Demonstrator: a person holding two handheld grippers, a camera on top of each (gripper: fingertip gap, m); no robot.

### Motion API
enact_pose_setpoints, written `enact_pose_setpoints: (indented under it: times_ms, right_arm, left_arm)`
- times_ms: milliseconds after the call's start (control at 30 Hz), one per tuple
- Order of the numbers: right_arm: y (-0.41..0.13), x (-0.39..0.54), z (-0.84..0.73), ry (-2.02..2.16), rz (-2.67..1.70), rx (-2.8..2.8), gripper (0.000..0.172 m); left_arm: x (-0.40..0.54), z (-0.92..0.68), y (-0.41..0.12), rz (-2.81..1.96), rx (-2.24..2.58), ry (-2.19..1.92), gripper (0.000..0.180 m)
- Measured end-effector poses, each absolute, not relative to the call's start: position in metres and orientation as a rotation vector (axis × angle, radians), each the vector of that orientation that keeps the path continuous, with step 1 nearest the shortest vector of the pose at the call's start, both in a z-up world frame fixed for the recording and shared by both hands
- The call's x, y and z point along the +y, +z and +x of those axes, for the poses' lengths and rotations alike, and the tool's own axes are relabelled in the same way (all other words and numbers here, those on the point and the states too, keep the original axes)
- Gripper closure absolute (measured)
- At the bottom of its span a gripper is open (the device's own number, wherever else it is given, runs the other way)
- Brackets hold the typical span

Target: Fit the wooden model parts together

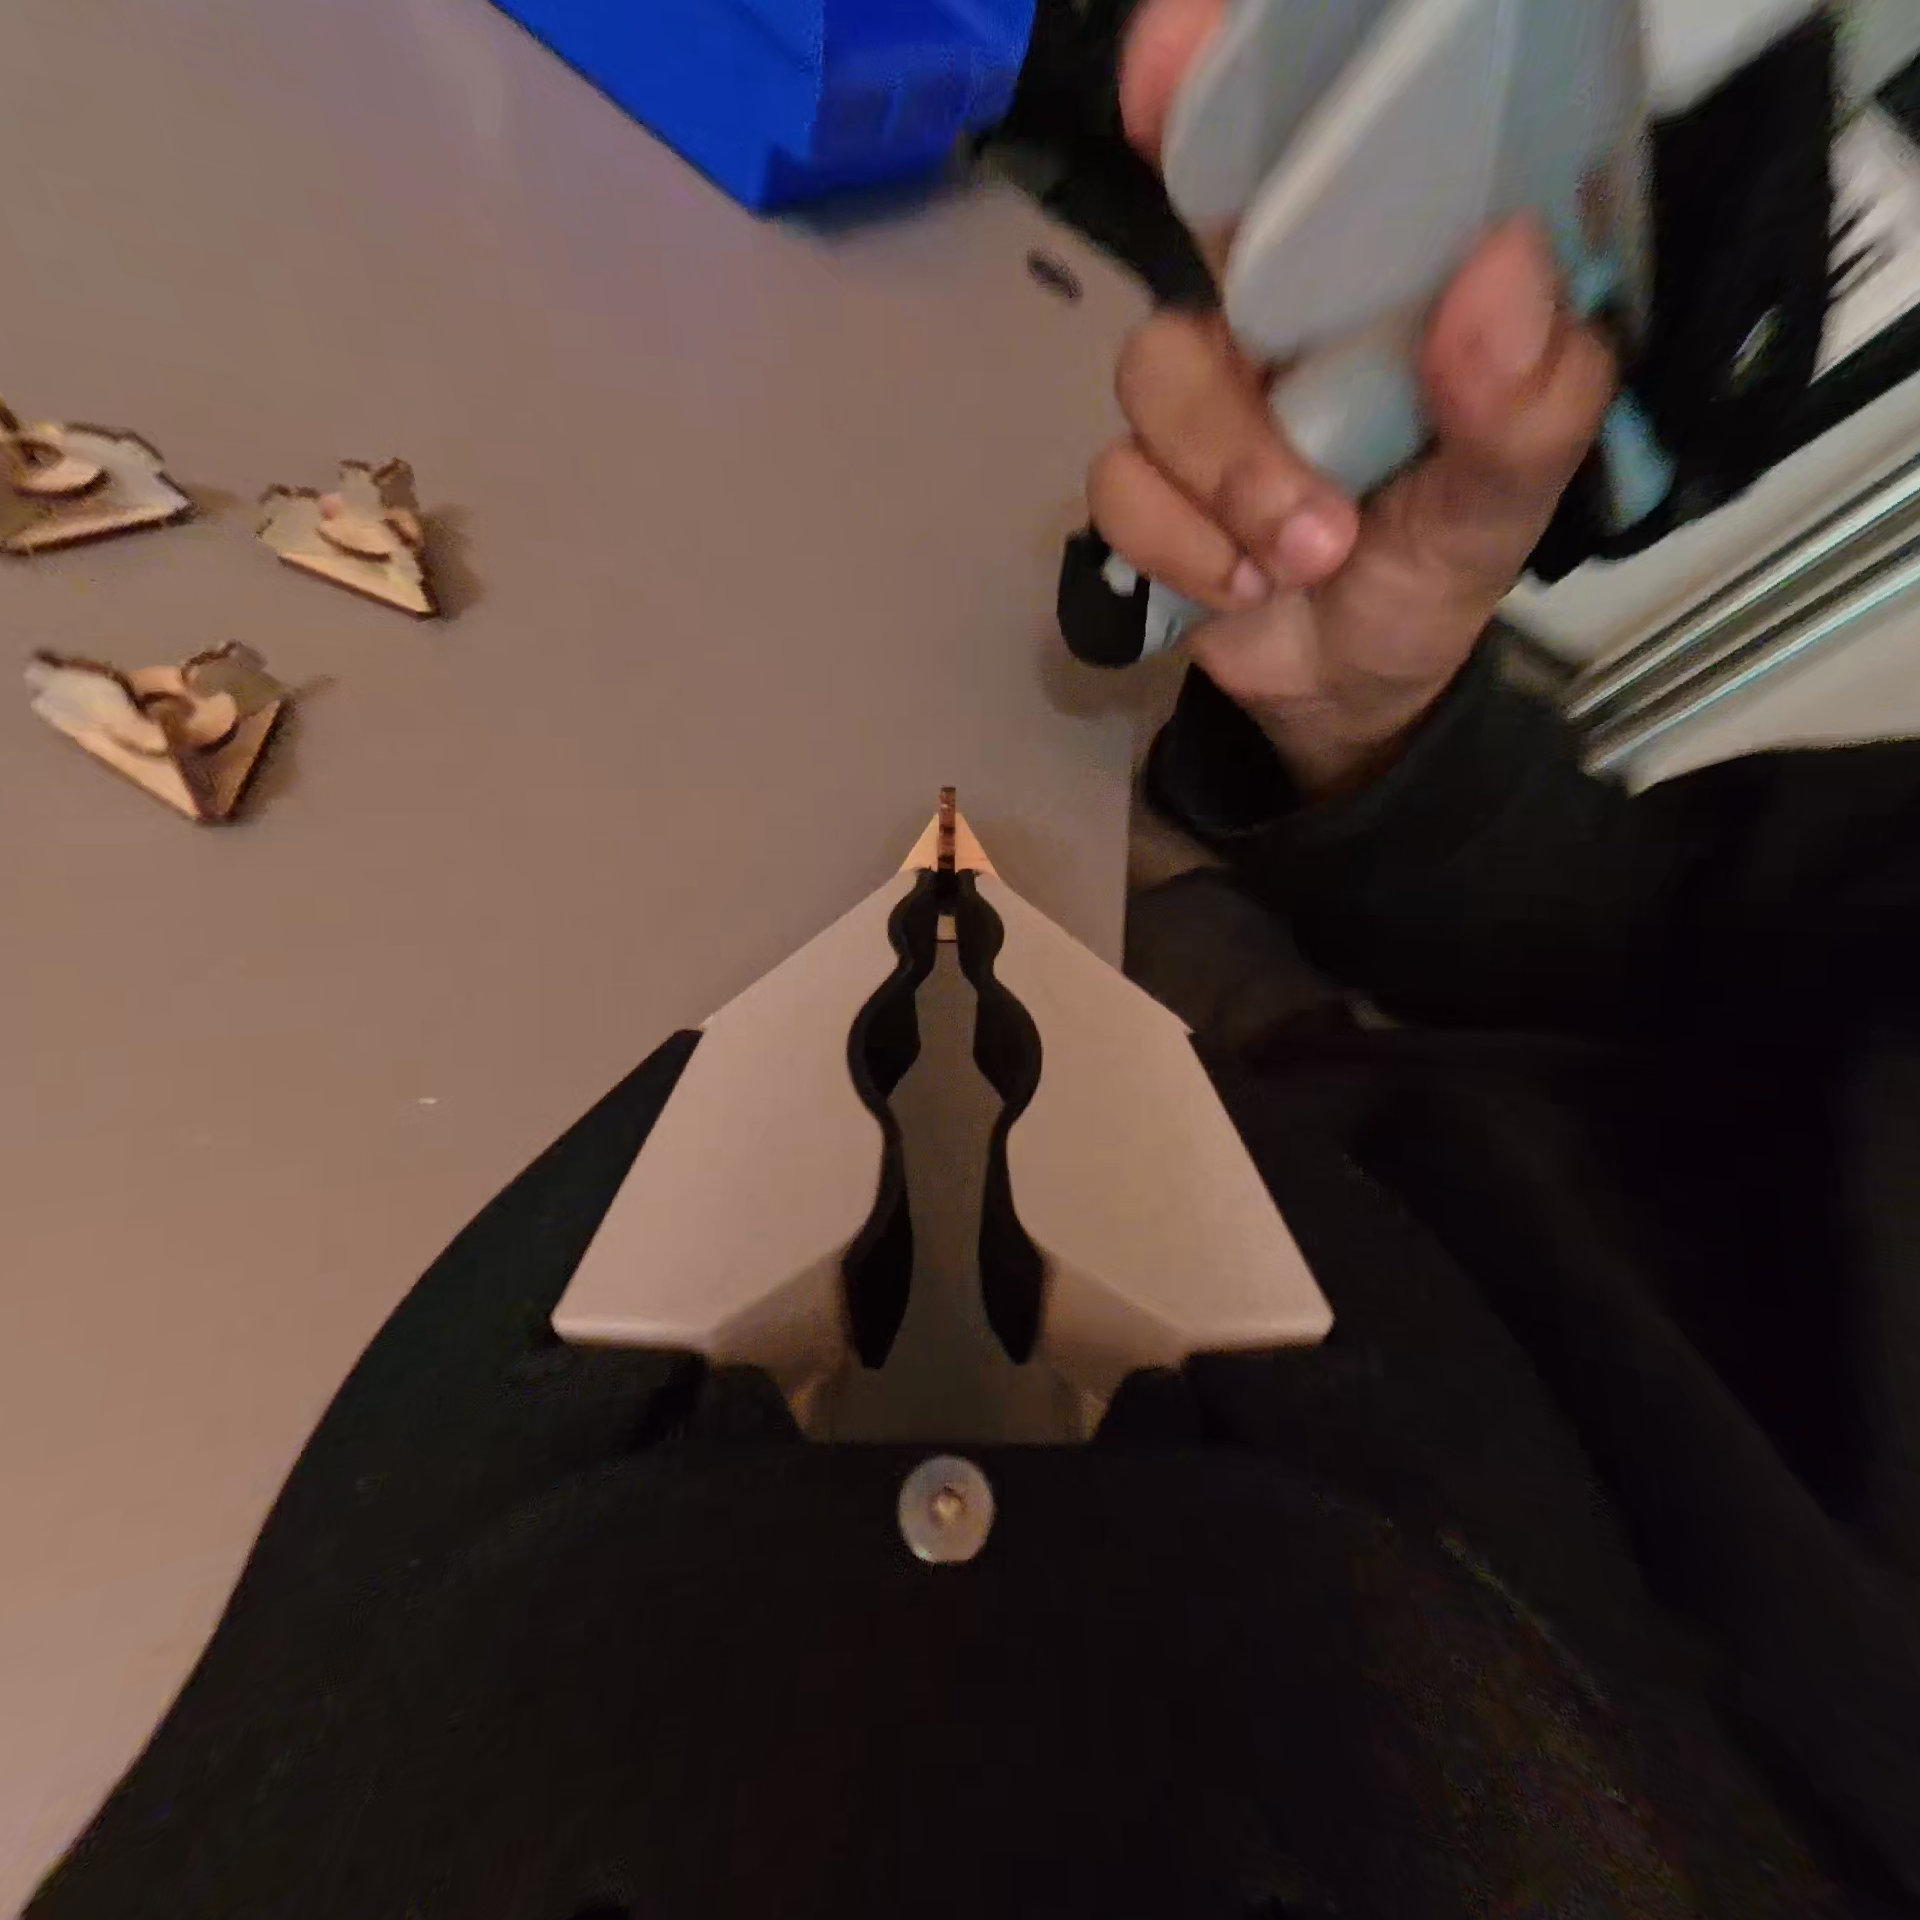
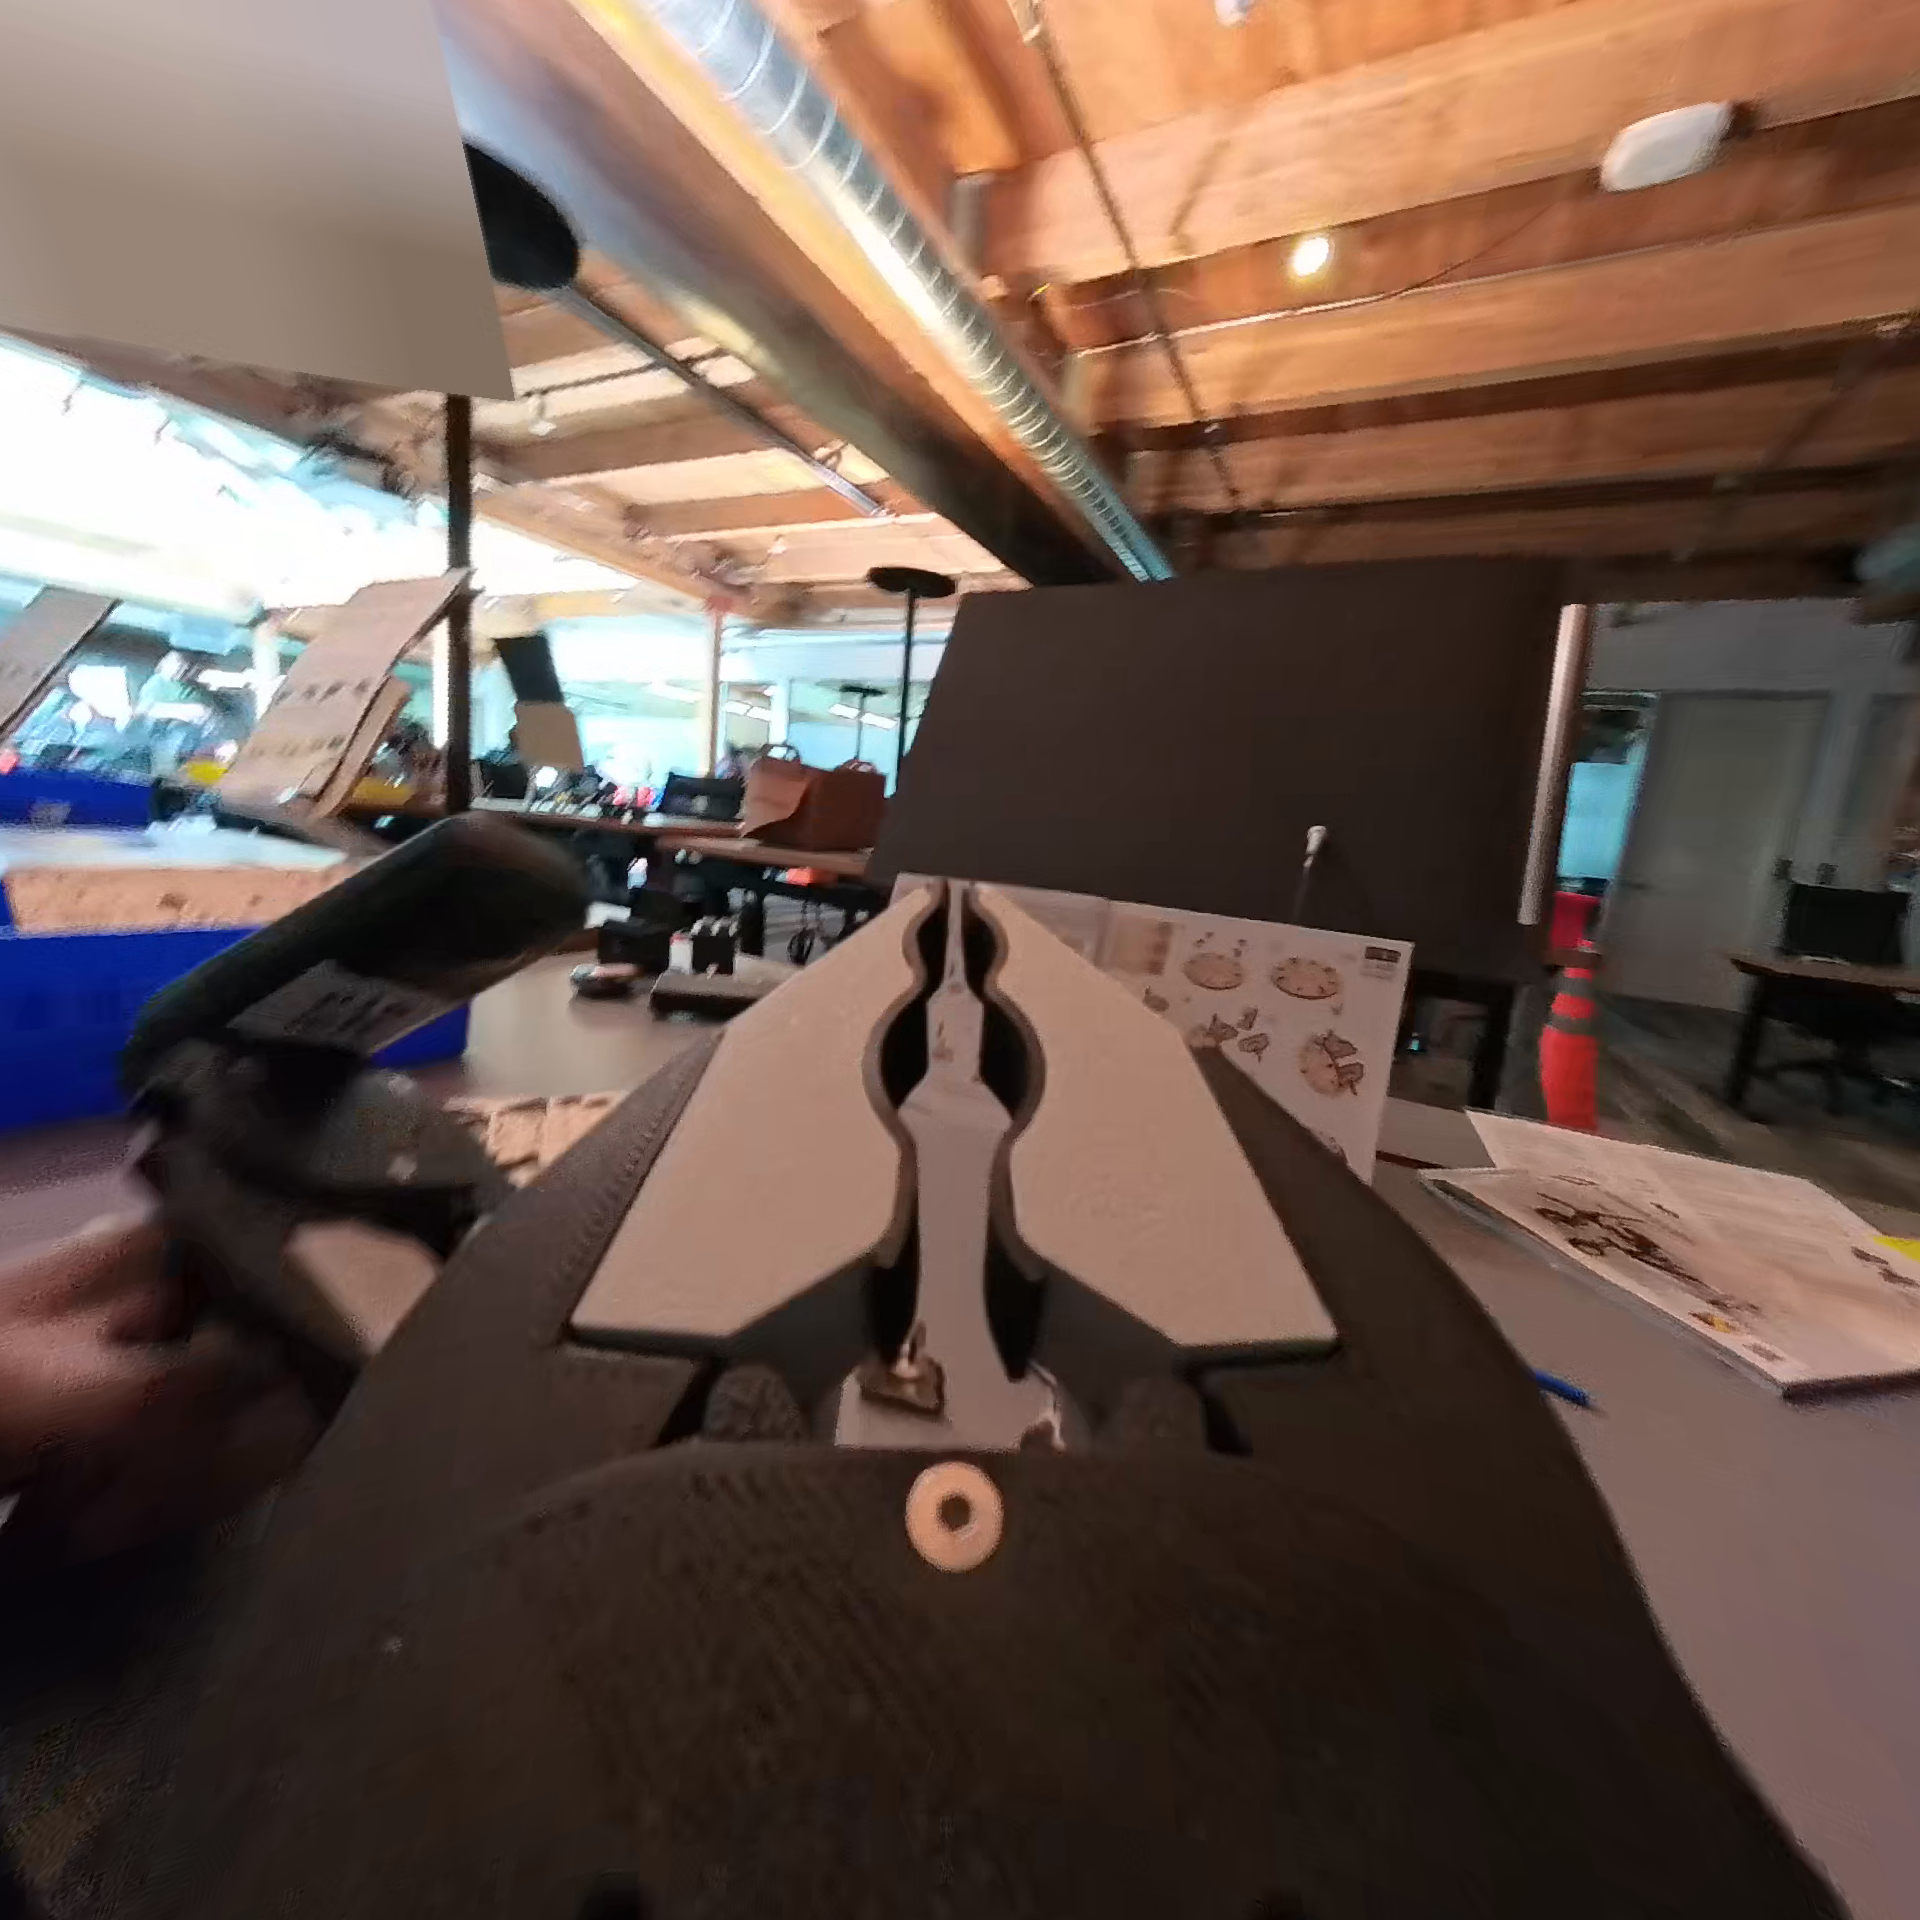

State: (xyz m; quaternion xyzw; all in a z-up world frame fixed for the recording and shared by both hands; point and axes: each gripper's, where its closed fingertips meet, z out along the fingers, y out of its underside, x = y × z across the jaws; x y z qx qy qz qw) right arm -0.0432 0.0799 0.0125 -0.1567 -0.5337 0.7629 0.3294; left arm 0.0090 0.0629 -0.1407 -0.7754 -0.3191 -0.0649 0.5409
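Note:
My left gripper (image 1: 947,883) is shut on a thin wooden piece (image 1: 947,821), seen edge on, dark along its burnt edge. A pale wooden point shows just behind the fingertips. It is held low over the grey table (image 1: 623,520), near the table's right edge. My right gripper (image 2: 954,896) is shut, raised in the air and aimed across the room; I see nothing between its fingertips. It also shows in the left wrist view as a blurred grey body (image 1: 1382,208) in a hand (image 1: 1340,520) at the upper right. The left gripper (image 2: 353,956) shows as a blurred black shape in the right wrist view.
Three small wooden triangular assemblies (image 1: 353,535), (image 1: 73,483), (image 1: 166,722) lie on the table to the left. A blue bin (image 1: 790,94) stands at the far edge. A standing printed sheet (image 2: 1278,997), an open booklet (image 2: 1714,1268) and a dark board (image 2: 1226,748) are ahead. The gap from one gripper's tips to the other's is roughly 15 cm.

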Motion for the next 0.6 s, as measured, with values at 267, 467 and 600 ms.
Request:
enact_pose_setpoints:
  times_ms: [267,467,600]
  right_arm:
    - [-0.072,0.057,-0.014,1.901,-0.207,-2.239,0.118]
    - [-0.095,0.05,-0.004,1.697,0.002,-2.26,0.13]
    - [-0.109,0.046,-0.003,1.595,0.045,-2.289,0.13]
  left_arm:
    - [0.043,0.007,-0.116,-1.559,-0.766,-0.429,0.179]
    - [0.044,0.011,-0.114,-1.541,-0.742,-0.474,0.179]
    - [0.043,0.011,-0.112,-1.525,-0.741,-0.486,0.179]
